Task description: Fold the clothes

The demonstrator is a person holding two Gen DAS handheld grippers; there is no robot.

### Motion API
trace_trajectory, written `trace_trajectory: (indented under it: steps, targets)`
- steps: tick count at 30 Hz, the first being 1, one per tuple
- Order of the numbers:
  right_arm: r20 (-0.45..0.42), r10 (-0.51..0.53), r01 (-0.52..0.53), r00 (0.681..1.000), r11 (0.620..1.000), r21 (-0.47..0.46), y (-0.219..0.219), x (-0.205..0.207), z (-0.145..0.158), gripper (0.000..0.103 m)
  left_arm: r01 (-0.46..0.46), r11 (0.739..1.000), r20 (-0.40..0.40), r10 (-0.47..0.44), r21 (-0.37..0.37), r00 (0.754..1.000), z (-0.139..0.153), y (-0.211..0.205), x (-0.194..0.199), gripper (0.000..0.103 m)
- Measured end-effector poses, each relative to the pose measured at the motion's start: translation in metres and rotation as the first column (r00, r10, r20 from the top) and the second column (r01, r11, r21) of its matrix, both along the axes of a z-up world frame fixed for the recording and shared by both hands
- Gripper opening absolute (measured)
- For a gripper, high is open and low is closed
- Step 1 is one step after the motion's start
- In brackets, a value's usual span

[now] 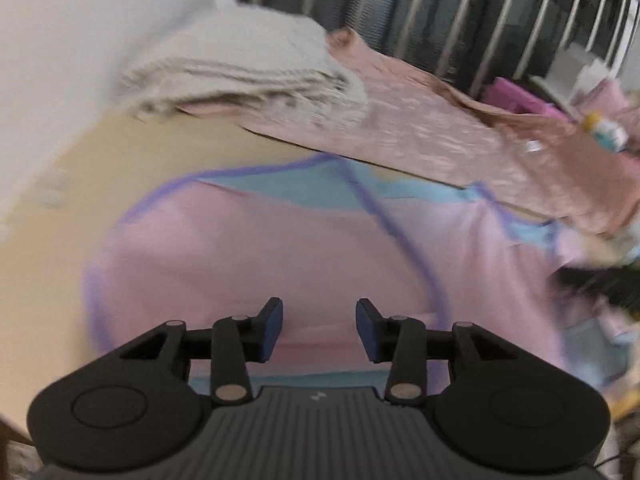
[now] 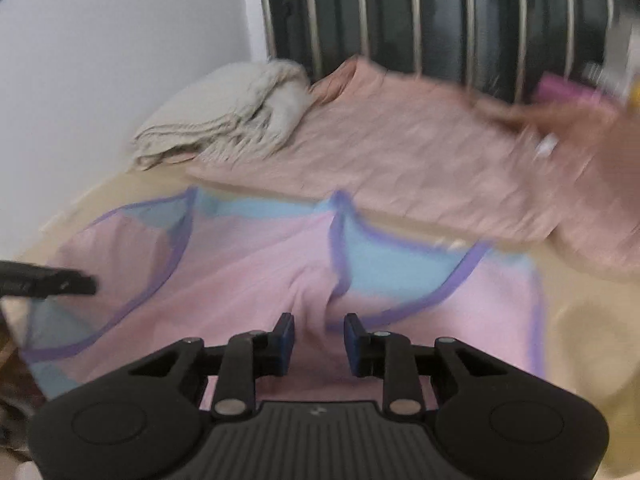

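Right wrist view gives me the widest layout, so I start there: a cream-coloured bench (image 2: 580, 320) runs up to a white wall (image 2: 120, 60) and a dark barred railing (image 2: 440, 12) at the back. Largest on it is a dusty-pink cloth (image 2: 400, 152) spread flat along the far side, its long axis running left to right, with a folded beige knitted blanket (image 2: 224, 120) stacked in the far left corner, its near edge resting on the cloth. Nearer me lies the pink garment (image 2: 240, 280), pale pink with light-blue panels and purple trim; it is spread flat just in front of the dusty-pink cloth, its blue-lined openings pointing toward the railing and its width running left to right. Fabric bunches into a ridge straight ahead of my right tool (image 2: 319, 344), whose fingers stand moderately apart just above the pink cloth with nothing between them. My left tool (image 2: 80, 284) shows as a dark blurred shape at the left edge, over the garment's left side. From the left wrist view the left tool (image 1: 319, 330) is wider open and holds nothing, poised over the garment (image 1: 280, 248). Far right, blurred small items (image 1: 600, 128) sit near the cloth; I cannot tell what they are, nor see any containers clearly.
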State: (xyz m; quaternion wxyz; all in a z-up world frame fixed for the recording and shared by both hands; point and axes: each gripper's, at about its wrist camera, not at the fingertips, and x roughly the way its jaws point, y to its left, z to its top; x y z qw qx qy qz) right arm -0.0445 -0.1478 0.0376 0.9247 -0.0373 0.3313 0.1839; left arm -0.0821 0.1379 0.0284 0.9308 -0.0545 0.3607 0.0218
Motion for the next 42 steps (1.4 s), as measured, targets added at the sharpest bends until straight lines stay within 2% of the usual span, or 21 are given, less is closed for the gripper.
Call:
trace_trajectory:
  steps: [1,3,5,7,8,10,12,15,18,20,22,27,31,34,37,38,41,42]
  targets:
    - [0.036,0.016,-0.015,0.999,1.000,-0.008,0.007,-0.004,0.011,0.029,-0.050,0.998,0.016,0.050,0.038,0.999,0.002,0.003,-0.005,0.040]
    - [0.069,0.102,-0.103,0.992,0.995,0.017,0.026,-0.003,0.029,0.028,-0.029,1.000,0.050,0.029,0.000,0.998,0.012,0.004,-0.018,0.040]
    - [0.053,0.196,-0.199,0.979,0.978,0.060,0.051,0.014,0.037,0.028,0.103,0.991,0.063,-0.098,-0.086,0.993,0.017,-0.007,-0.030,0.040]
    - [0.022,0.259,-0.260,0.966,0.963,0.070,0.084,0.040,0.037,0.027,0.203,0.976,0.043,-0.201,-0.074,0.979,0.012,-0.026,-0.035,0.040]
    - [-0.004,0.276,-0.275,0.961,0.959,0.067,0.103,0.057,0.035,0.027,0.200,0.979,0.038,-0.198,-0.047,0.980,0.007,-0.032,-0.037,0.040]
    - [-0.070,0.266,-0.263,0.961,0.964,0.046,0.135,0.090,0.025,0.026,0.170,0.985,0.031,-0.170,0.014,0.985,-0.004,-0.043,-0.042,0.034]
    - [-0.112,0.248,-0.250,0.962,0.968,-0.004,0.160,0.112,0.013,0.026,0.164,0.986,0.029,-0.165,0.027,0.986,-0.005,-0.046,-0.048,0.031]
    - [-0.155,0.202,-0.215,0.967,0.974,-0.067,0.180,0.126,-0.004,0.026,0.184,0.982,0.027,-0.183,-0.033,0.983,-0.005,-0.042,-0.054,0.028]
    - [-0.163,0.177,-0.188,0.971,0.980,-0.058,0.182,0.132,-0.012,0.010,0.195,0.981,0.037,-0.195,0.004,0.980,-0.010,-0.047,-0.060,0.013]
    - [-0.158,0.159,-0.167,0.975,0.985,-0.039,0.180,0.135,-0.013,0.008,0.203,0.979,0.041,-0.202,-0.022,0.979,-0.010,-0.044,-0.064,0.002]
    - [-0.152,0.142,-0.147,0.978,0.989,-0.019,0.177,0.137,-0.013,0.007,0.196,0.979,0.046,-0.193,-0.060,0.980,-0.011,-0.039,-0.064,0.002]
    - [-0.110,0.146,-0.138,0.983,0.987,0.078,0.166,0.133,0.011,0.007,0.173,0.979,0.095,-0.163,-0.107,0.982,-0.001,-0.032,-0.079,0.001]
    - [-0.103,0.152,-0.144,0.983,0.986,0.084,0.177,0.136,0.021,0.007,0.144,0.984,0.111,-0.133,-0.101,0.985,0.006,-0.029,-0.086,0.001]
    - [-0.129,0.156,-0.149,0.979,0.987,0.064,0.193,0.144,0.010,0.007,0.093,0.992,0.078,-0.086,-0.090,0.993,0.000,-0.024,-0.083,0.002]
    - [-0.160,0.137,-0.137,0.978,0.991,0.006,0.207,0.154,-0.014,0.012,0.038,0.996,0.060,-0.033,-0.087,0.998,-0.005,-0.015,-0.081,0.008]
    - [-0.173,0.134,-0.137,0.976,0.990,-0.006,0.207,0.153,-0.018,0.012,0.022,0.995,0.069,-0.015,-0.099,0.997,-0.002,-0.007,-0.079,0.017]
    - [-0.111,0.168,-0.163,0.979,0.985,0.048,0.182,0.127,0.002,0.018,-0.025,0.992,0.102,0.037,-0.120,0.994,0.008,0.017,-0.070,0.031]
    - [-0.082,0.180,-0.175,0.980,0.983,0.062,0.169,0.116,0.011,0.023,-0.021,0.994,0.108,0.032,-0.105,0.994,0.009,0.022,-0.062,0.031]
